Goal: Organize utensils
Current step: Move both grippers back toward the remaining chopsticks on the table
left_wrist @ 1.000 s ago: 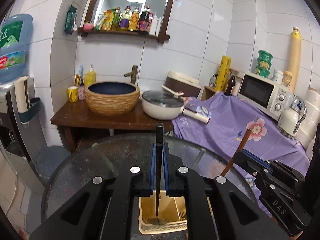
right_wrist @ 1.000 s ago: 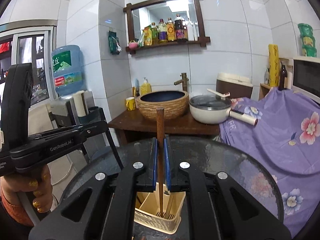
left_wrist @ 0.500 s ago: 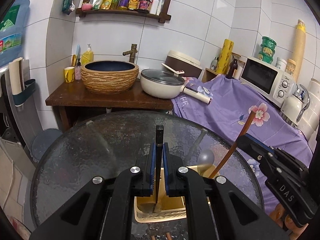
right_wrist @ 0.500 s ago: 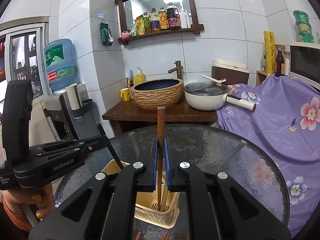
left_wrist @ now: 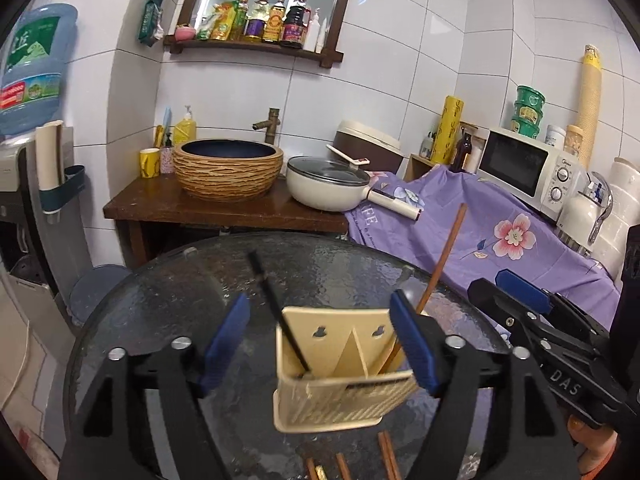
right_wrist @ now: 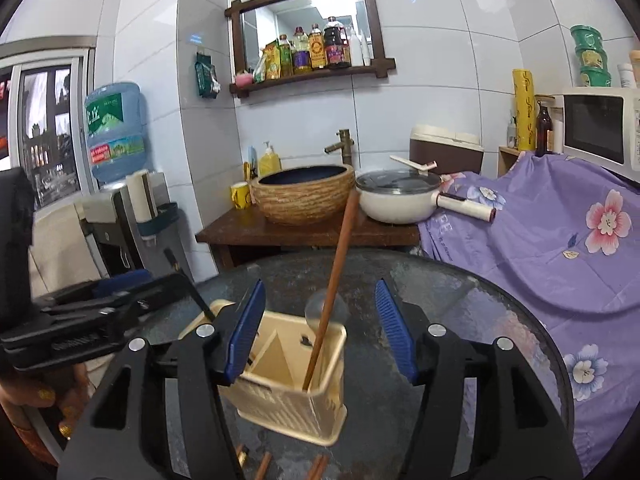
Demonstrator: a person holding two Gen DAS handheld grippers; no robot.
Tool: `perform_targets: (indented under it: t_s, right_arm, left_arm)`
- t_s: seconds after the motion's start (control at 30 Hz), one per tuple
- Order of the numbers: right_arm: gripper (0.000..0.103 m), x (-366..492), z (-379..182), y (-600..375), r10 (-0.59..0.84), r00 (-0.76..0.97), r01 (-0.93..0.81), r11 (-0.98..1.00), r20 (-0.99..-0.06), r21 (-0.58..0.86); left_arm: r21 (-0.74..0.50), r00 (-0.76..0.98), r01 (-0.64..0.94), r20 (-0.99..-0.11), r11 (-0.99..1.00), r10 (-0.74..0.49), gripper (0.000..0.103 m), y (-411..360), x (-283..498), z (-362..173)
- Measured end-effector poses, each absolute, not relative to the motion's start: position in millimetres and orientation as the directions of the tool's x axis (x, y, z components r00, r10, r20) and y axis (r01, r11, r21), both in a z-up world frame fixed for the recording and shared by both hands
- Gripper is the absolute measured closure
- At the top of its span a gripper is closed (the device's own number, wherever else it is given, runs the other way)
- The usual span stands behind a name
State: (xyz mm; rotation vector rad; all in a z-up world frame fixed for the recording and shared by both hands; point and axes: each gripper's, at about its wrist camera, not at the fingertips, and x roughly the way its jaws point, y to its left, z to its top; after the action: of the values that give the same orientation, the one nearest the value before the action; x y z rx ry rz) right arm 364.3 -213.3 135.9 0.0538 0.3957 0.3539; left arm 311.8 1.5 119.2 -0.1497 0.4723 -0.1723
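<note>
Room: tiled kitchen corner; round glass tabletop [left_wrist: 168,304] under both my tools.
Holder: cream utensil holder [left_wrist: 340,376] stands on the tabletop, divided into compartments.
Left fingers [left_wrist: 320,344]: just been opening, now wide apart, gripping nothing; the black chopstick [left_wrist: 280,312] leans in the holder's left compartment.
Right fingers [right_wrist: 320,328]: just been opening, parted, pads clear of the brown chopstick [right_wrist: 332,280] leaning in the right compartment.
Loose: more brown sticks [left_wrist: 384,456] lie before the holder.

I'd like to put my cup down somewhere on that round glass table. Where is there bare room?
The glass table is bare left of and behind the cream utensil holder, out to the far rim. It is crowded at the near edge, where loose chopsticks lie below the holder.
</note>
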Motion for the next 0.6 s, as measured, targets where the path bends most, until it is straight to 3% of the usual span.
perform_targets:
  t_s: [0.13, 0.37, 0.6]
  right_arm:
    - [0.045, 347, 108, -218, 0.323, 0.840, -0.314, 0.945, -0.436, 0.095]
    - [0.045, 315, 51, -220, 0.243, 0.796, -0.288, 0.958, -0.554, 0.006]
    - [0.045, 298, -7, -224, 0.211, 0.693, -0.270, 0.963, -0.690, 0.023]
  left_arm:
    - [-0.163, 0.871, 0.113, -0.459, 0.980, -0.177, 0.015, 4, 283, 97]
    - [-0.090, 0.800, 0.078, -0.589, 0.993, -0.116, 0.017, 6, 259, 42]
    - [-0.128, 0.675, 0.108, -0.719, 0.986, -0.168, 0.050, 3, 243, -15]
